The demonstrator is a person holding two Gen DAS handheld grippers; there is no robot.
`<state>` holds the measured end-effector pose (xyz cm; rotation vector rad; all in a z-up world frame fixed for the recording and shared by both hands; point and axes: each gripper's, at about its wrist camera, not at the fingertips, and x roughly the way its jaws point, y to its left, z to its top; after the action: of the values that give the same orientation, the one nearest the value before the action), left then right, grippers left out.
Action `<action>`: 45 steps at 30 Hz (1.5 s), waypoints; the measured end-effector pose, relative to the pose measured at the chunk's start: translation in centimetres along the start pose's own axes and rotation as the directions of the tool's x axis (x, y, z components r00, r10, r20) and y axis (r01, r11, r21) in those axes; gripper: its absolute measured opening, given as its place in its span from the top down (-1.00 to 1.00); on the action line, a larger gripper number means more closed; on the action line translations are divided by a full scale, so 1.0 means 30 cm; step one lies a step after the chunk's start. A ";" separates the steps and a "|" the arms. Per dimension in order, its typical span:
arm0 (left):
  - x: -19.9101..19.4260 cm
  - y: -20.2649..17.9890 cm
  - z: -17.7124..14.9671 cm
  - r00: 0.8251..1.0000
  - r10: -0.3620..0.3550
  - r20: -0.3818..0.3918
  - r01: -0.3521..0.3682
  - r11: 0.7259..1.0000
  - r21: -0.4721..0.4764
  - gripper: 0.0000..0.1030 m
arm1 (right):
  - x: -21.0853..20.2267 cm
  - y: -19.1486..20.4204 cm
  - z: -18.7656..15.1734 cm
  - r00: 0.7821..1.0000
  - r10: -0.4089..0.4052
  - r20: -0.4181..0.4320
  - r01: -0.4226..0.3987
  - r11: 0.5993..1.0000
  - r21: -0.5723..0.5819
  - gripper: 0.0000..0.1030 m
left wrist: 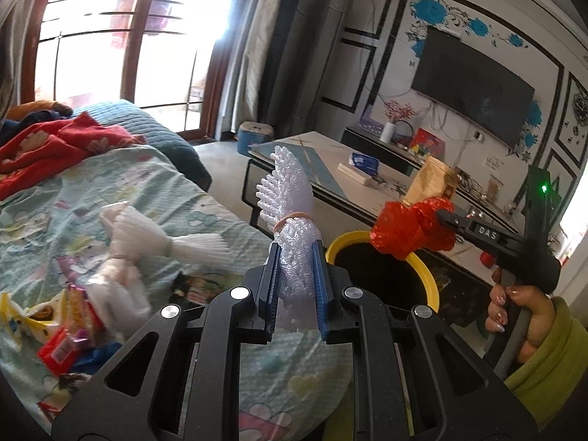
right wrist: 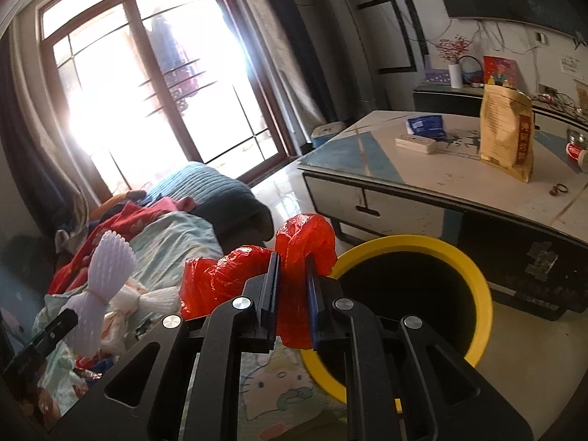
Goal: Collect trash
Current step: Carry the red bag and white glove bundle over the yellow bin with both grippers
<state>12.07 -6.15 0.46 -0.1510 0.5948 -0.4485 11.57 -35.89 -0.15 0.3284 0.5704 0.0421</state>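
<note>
My left gripper point(left wrist: 297, 253) is shut on a white foam net sleeve point(left wrist: 292, 202) tied with a rubber band, held above the bed's edge beside the yellow-rimmed trash bin point(left wrist: 428, 275). My right gripper point(right wrist: 293, 268) is shut on a crumpled red plastic bag point(right wrist: 305, 239), held at the near rim of the bin point(right wrist: 481, 294). In the left wrist view the right gripper point(left wrist: 441, 217) holds the red bag point(left wrist: 408, 228) over the bin's far rim. In the right wrist view the left gripper's foam sleeve point(right wrist: 104, 279) shows at the left.
More foam sleeves point(left wrist: 147, 250) and snack wrappers point(left wrist: 62, 334) lie on the bed's cartoon sheet point(left wrist: 147, 183). A coffee table point(right wrist: 422, 180) stands behind the bin with a yellow bag point(right wrist: 505, 136), tissue pack and box. Clothes pile at the bed's far end point(left wrist: 55, 143).
</note>
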 end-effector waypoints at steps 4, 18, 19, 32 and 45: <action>0.033 -0.037 -0.004 1.000 -0.026 -0.017 0.027 1.000 0.016 0.78 | 0.003 -0.031 0.012 1.000 -0.028 0.011 0.028 1.000 0.012 0.75; 0.162 -0.151 -0.020 0.992 -0.102 -0.076 0.107 0.992 0.065 0.78 | 0.031 -0.159 0.031 0.987 -0.156 0.024 0.155 0.986 0.061 0.75; 0.173 -0.158 -0.021 0.991 -0.107 -0.081 0.113 0.991 0.068 0.78 | 0.033 -0.169 0.032 0.986 -0.166 0.024 0.164 0.984 0.066 0.75; 0.327 -0.261 -0.058 0.972 -0.167 -0.166 0.179 0.982 0.065 0.78 | 0.061 -0.313 0.040 0.953 -0.303 0.017 0.298 0.945 0.137 0.75; 0.523 -0.377 -0.097 0.944 -0.179 -0.276 0.212 0.973 0.092 0.76 | 0.111 -0.430 0.018 0.906 -0.421 -0.044 0.422 0.891 0.166 0.75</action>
<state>17.83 -23.31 -6.90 -0.0334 0.8186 -0.7042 14.02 -47.84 -5.56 0.3659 0.6439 -0.4297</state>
